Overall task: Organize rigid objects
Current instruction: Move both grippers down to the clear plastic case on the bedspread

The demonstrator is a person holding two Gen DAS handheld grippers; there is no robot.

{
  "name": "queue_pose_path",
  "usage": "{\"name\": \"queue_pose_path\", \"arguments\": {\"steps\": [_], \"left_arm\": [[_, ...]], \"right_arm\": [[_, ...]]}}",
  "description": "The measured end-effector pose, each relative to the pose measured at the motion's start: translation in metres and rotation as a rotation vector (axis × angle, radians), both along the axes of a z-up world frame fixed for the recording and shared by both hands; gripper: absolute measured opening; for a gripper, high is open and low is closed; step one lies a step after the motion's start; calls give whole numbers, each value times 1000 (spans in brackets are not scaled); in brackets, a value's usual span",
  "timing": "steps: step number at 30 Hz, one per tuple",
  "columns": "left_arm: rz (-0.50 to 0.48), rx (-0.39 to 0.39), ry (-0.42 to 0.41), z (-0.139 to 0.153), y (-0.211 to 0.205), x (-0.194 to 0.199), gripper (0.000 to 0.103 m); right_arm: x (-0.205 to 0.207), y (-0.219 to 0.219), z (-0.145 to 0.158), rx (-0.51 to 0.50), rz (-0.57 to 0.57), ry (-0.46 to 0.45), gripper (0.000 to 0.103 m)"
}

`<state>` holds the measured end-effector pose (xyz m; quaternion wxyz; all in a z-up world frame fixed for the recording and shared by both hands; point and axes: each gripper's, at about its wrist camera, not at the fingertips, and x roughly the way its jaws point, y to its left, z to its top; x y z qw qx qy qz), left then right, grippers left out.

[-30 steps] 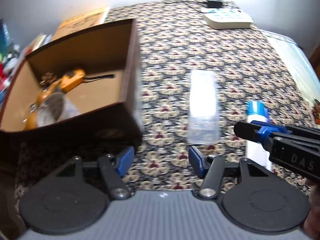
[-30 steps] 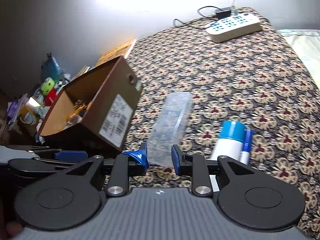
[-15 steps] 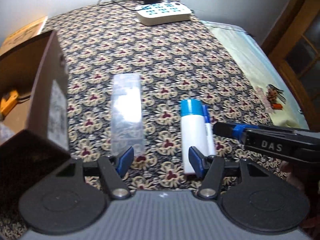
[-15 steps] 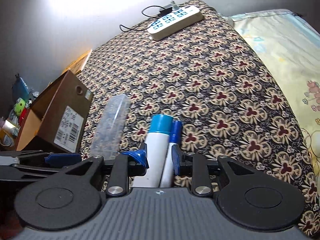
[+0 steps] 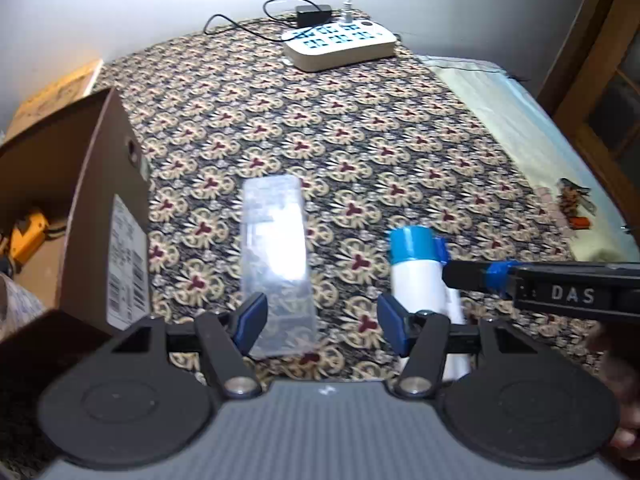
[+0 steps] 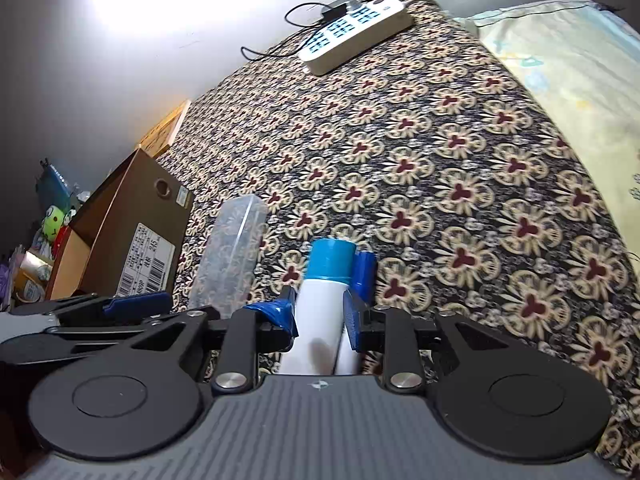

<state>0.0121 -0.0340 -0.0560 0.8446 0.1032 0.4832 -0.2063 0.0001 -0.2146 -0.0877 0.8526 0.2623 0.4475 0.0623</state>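
One clear case, one bottle, one marker (blue-capped), one box

Bright light is washing out the pale wall behind the floral-clothed surface; wooden furniture is standing right

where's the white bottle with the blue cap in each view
Left wrist: the white bottle with the blue cap lies lower right of centre, beside the left tool's right finger, partly hidden by the right tool.
Right wrist: the bottle is at lower centre, between the right tool's fingers.
Shared landmark: the clear plastic case lies just left of it in both.
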Motion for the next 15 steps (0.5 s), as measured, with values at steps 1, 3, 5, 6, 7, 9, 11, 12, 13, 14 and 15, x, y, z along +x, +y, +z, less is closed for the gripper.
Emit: {"name": "queue_pose_path", "arguments": {"steps": [1, 3, 5, 6, 7, 9, 11, 12, 13, 14, 15], "left_arm": [[4, 12, -10, -2, 0, 2, 59], [-5, 17, -20, -5, -1, 6, 60], [-11, 36, -11, -12, -4, 11, 61], [-5, 46, -4, -16, -4, 14, 61], [0, 49, 4, -20, -3, 18, 61], [12, 59, 4, -26, -2, 23, 63], [17, 69, 8, -30, -1, 29, 63], [22, 67, 15, -32, 1, 32, 63], [26, 64, 20, -34, 3, 36, 63], [29, 63, 22, -35, 4, 39, 63], [32, 62, 22, -36, 6, 41, 63]], "right_arm": [[4, 4, 0, 3, 12, -1, 9], [12, 11, -1, 6, 33, -3, 9], [22, 19, -2, 18, 52, -3, 9], [26, 22, -2, 26, 62, -4, 9], [31, 26, -2, 34, 72, -6, 9], [40, 33, -3, 43, 86, -6, 9], [49, 40, -5, 48, 98, -1, 9], [54, 42, -7, 52, 100, 4, 9], [59, 45, -9, 62, 102, 11, 9], [63, 47, -11, 76, 103, 18, 10], [67, 48, -13, 90, 103, 27, 10]]}}
